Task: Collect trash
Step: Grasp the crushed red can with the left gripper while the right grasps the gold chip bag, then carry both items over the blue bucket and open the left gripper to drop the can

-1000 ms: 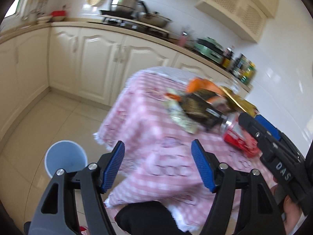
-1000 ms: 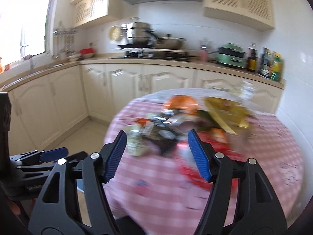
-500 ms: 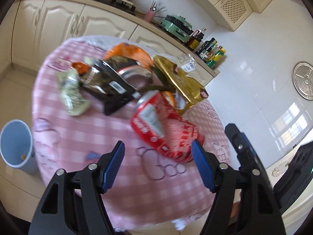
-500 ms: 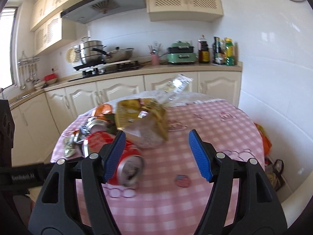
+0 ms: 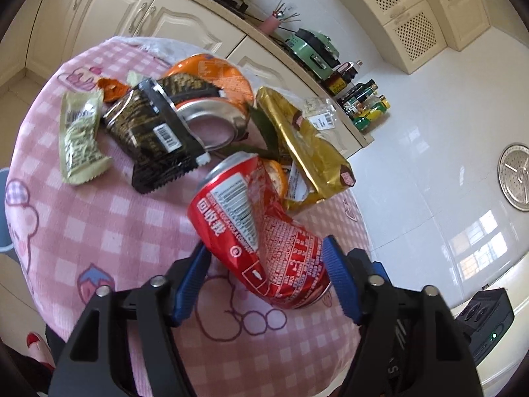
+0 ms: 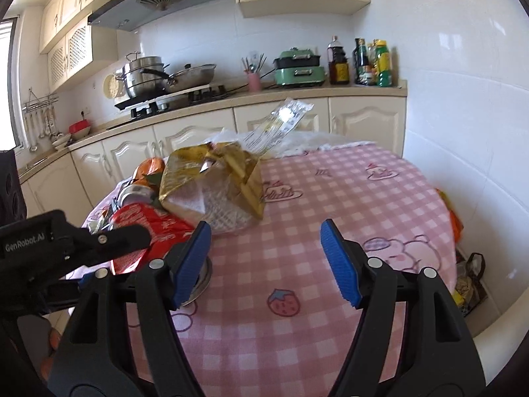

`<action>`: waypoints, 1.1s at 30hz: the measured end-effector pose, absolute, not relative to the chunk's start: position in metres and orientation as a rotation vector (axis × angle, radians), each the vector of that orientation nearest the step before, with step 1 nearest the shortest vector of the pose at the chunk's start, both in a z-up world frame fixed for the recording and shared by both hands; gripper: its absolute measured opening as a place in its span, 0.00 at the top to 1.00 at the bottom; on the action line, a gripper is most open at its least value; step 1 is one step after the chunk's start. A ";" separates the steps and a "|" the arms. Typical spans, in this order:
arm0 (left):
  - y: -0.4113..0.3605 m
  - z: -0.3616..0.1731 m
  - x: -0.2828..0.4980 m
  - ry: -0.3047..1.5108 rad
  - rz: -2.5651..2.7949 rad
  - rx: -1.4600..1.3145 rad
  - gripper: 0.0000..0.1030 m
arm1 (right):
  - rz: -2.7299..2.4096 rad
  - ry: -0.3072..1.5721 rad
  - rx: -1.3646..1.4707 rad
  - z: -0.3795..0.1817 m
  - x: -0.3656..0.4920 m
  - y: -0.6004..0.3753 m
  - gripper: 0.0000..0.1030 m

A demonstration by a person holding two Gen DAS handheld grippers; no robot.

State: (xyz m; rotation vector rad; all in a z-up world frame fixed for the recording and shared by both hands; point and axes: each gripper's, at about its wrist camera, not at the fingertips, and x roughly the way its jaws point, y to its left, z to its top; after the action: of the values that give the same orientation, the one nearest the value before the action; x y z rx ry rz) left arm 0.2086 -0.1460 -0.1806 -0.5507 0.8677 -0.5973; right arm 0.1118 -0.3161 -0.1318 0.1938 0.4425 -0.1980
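A crushed red soda can (image 5: 261,231) lies on the pink checked tablecloth (image 5: 99,231). My left gripper (image 5: 267,278) is open with its blue pads on either side of the can's near end. Beyond it lie a black snack wrapper (image 5: 155,132), a pale green wrapper (image 5: 79,135), an orange bag (image 5: 211,72) and a gold foil bag (image 5: 307,145). My right gripper (image 6: 266,261) is open and empty above the tablecloth (image 6: 330,198), right of the can (image 6: 142,228) and near the gold bag (image 6: 215,172). The left gripper's body (image 6: 66,241) shows at the left.
A blue bin (image 5: 5,211) stands on the floor at the table's left edge. Cream kitchen cabinets (image 6: 281,122) and a counter with pots, bottles and a green appliance (image 6: 297,69) run behind the table. A white tiled wall (image 6: 463,132) is to the right.
My left gripper has moved forward and down so the red can now sits between its open pads. My right gripper has come closer to the table beside the gold bag.
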 end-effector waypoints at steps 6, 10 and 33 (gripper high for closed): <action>-0.143 -0.175 0.216 0.852 -0.627 -0.539 0.78 | -0.188 0.455 0.189 -0.134 0.114 -0.311 0.34; -0.139 -0.164 0.210 0.800 -0.630 -0.495 0.83 | -0.170 0.459 0.199 -0.132 0.114 -0.309 0.34; -0.063 -0.094 0.181 0.450 -0.428 -0.309 0.86 | -0.059 0.518 0.486 -0.123 0.182 -0.318 0.93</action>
State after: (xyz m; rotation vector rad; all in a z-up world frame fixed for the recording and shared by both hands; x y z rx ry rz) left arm 0.1813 -0.0635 -0.0939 -0.3090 0.4498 -0.4276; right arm 0.1818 -0.3176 -0.1226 0.4860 0.5181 -0.0588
